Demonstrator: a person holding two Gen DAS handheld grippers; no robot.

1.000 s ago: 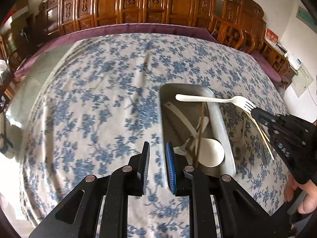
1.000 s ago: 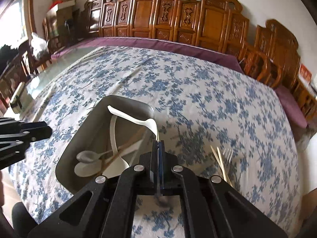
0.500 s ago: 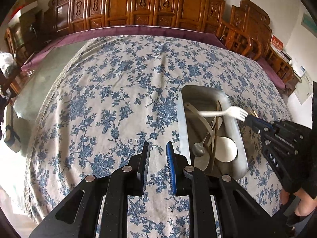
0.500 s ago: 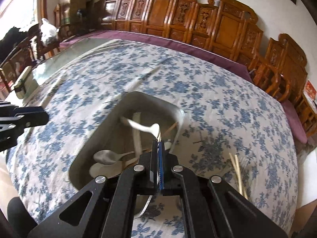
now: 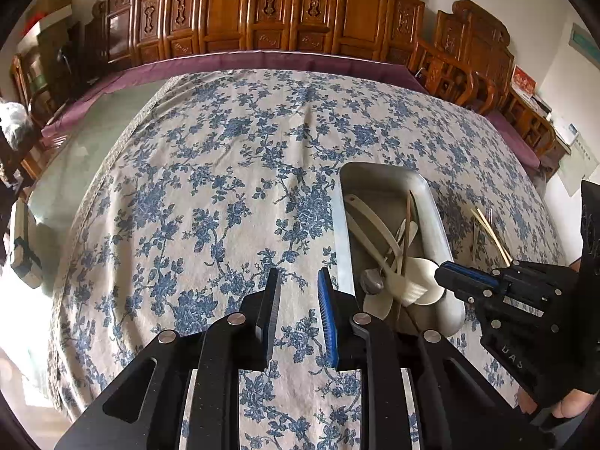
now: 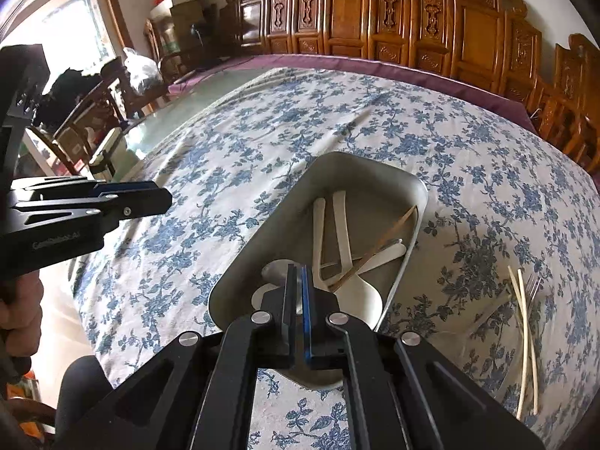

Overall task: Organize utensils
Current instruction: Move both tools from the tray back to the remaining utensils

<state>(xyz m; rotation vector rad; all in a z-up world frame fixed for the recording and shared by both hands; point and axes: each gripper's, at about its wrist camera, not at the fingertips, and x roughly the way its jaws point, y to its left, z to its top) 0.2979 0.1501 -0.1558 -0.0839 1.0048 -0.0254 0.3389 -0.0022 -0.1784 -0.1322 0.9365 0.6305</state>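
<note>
Now the right tongs (image 6: pixel 296 281), parted by a narrow gap and holding nothing, hang over the tray (image 6: pixel 408 251) of gathered utensils, while the left tongs (image 5: pixel 298 292) idle apart; chopsticks (image 6: pixel 525 337) and fork (image 6: pixel 532 285) await on the table (image 6: pixel 225 172).

Materials and finish, utensil tray area

Tray (image 6: pixel 414 202): dull brushed metal, matt grey. White utensils (image 6: pixel 343 225) in it: smooth plastic, slight sheen. Chopsticks (image 6: pixel 523 337) on the cloth: pale, smooth. Worktop cloth (image 5: pixel 225 187): matt woven fabric, blue floral print, creased. Left tool (image 5: pixel 298 311): matt black plastic, blue ribbed pad. Chairs (image 5: pixel 285 7): glossy carved wood.
</note>
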